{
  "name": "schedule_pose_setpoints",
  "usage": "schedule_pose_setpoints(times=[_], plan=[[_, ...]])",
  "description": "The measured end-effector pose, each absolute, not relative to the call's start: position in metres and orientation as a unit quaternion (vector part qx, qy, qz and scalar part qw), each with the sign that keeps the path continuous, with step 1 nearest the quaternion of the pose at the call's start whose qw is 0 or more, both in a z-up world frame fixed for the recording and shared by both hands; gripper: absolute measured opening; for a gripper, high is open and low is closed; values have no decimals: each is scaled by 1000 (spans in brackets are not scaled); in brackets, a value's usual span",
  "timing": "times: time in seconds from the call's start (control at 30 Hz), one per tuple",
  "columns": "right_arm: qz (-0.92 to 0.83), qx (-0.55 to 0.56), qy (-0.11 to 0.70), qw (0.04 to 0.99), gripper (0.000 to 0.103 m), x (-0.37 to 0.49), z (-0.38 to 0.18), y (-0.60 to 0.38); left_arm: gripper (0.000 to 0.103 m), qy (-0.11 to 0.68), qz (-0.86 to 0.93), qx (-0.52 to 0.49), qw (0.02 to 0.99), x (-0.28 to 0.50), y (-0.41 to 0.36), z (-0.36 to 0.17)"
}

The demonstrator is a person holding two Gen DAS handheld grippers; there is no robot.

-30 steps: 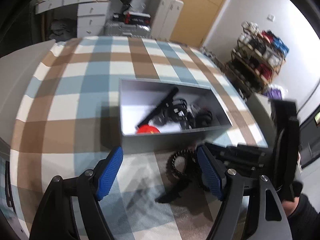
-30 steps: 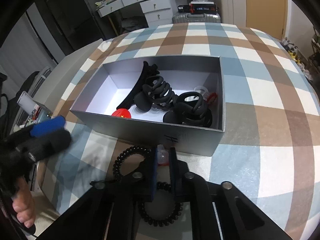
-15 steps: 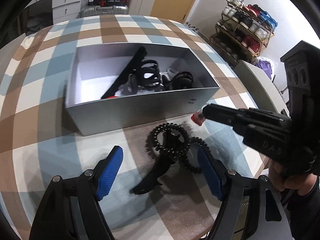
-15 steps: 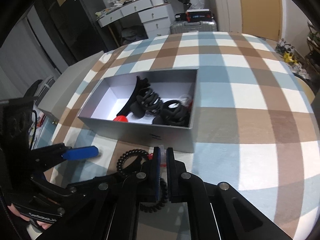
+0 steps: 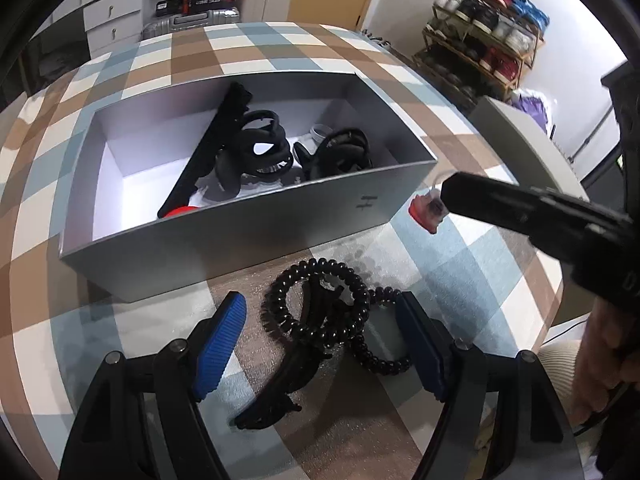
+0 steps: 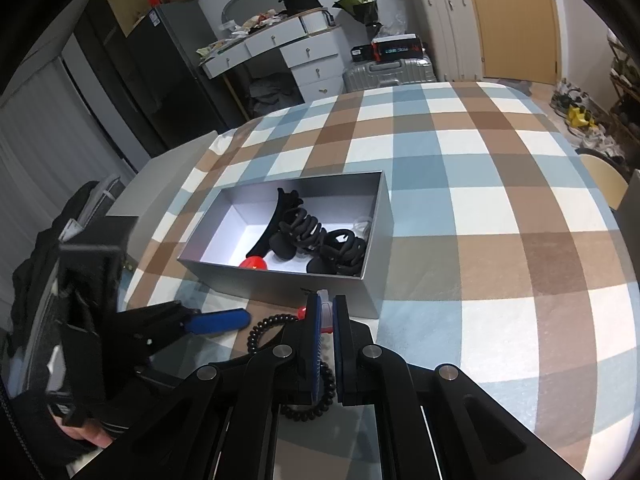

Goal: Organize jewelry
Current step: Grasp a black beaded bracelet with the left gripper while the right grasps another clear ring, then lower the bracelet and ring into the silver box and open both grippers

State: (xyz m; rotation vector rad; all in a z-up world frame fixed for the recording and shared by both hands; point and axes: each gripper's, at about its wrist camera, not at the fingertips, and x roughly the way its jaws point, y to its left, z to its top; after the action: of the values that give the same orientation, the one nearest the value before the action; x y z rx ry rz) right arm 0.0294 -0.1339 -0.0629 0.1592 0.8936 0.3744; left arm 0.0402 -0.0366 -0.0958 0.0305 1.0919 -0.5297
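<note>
A grey open box (image 5: 224,236) (image 6: 340,288) on the plaid table holds black hair claws (image 5: 256,152) (image 6: 300,228), a long black clip and a red item (image 6: 253,263). My right gripper (image 6: 327,312) is shut on a small clear-and-red piece (image 5: 426,208), held in the air by the box's near right corner. My left gripper (image 5: 320,340) is open low over black spiral hair ties (image 5: 316,304) (image 6: 264,326) and a black clip (image 5: 280,384) on the table in front of the box; its fingers straddle them.
The plaid tablecloth (image 6: 460,184) stretches beyond and to the right of the box. A grey lid or board (image 6: 160,184) lies at the table's left edge. A white cabinet (image 5: 528,148) and shoe rack (image 5: 488,40) stand off the right edge.
My right gripper has lifted the clear-and-red piece up from the table and away from the hair ties. My left gripper has moved in closer over the spiral ties and the black clip.
</note>
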Motion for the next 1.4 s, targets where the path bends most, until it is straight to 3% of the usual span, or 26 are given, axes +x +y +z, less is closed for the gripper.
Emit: schedule_pose_setpoints(times=[0.1,0.17,0.33,0.7,1.0,1.4], plan=[[183,77,428,882,5,29,-62,-133,64,509,-253,26,823,38,-39,-96],[184,75,425,883,5,28,-61,-132,47,511,-251,34,821,39,-42,-97],[186,77,419,885,5,27,-59,-131,39,508,-259,41,821,39,-43,-96],[178,102,410,889,5,28,-56,-142,38,475,-275,32,835,30,-39,-75],[197,122,329,915,5,12,-28,-146,38,419,-309,16,853,16,-32,-40],[194,106,309,925,5,17,-13,-136,38,369,-246,-33,896,42,0,-23]])
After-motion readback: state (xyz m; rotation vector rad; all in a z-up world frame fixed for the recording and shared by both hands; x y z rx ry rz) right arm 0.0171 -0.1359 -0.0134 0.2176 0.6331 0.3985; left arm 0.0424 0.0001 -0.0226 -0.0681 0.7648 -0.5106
